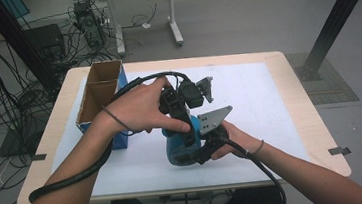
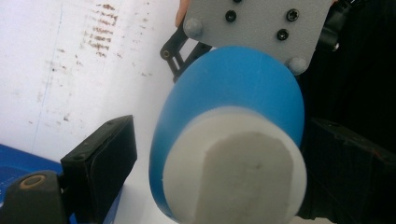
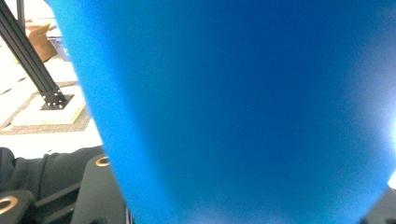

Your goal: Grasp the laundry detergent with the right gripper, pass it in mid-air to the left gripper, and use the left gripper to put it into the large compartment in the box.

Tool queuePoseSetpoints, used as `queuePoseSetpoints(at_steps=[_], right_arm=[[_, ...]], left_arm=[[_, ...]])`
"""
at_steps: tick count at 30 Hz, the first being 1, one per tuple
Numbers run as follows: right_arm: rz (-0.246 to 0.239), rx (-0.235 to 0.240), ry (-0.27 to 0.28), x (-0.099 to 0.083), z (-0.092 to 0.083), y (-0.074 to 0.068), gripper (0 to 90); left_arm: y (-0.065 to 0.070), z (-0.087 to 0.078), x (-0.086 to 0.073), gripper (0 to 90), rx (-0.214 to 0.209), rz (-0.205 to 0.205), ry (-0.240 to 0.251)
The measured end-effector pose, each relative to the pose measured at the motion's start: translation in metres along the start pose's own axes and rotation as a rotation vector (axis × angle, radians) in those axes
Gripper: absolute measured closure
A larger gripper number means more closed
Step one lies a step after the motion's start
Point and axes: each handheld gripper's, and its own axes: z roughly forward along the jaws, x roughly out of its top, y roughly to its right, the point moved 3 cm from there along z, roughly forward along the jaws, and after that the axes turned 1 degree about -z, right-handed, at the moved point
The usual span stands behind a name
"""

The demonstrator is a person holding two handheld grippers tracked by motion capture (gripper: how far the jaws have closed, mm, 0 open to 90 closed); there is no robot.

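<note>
Near the front middle of the counter (image 1: 281, 122), on its white covering, we are holding a blue cylinder with a white end (image 1: 178, 150) between both grippers. We are keeping the right gripper (image 1: 204, 149) low at the cylinder's right side, with its fingers closed on the blue body; in the right gripper view the blue surface (image 3: 243, 112) is pressing right up against the camera between the two black fingers. We are bringing the left gripper (image 1: 188, 131) down from above at the cylinder's top end. In the left gripper view its fingers are standing apart on either side of the white end (image 2: 233, 168), with a clear gap showing at the left finger (image 2: 100, 161), so they are open around it and not clamping. An open cardboard box with blue sides (image 1: 100, 97) is standing at the counter's left, just beside our left hand (image 1: 137, 108).
</note>
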Motion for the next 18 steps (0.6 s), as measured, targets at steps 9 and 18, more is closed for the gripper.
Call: queuePoseSetpoints(at_steps=[9, 18], right_arm=[[0.000, 0.000, 0.000, -0.0004, 0.0003, 0.0004, 40.8], [-0.001, -0.004, -0.002, -0.0004, -0.0009, 0.0015, 40.8]], left_arm=[[-0.0004, 0.0008, -0.0002, 10.8, 0.001, -0.003, -0.004], [-0.0016, 0.0010, -0.0010, 10.7, -0.001, -0.007, -0.005]])
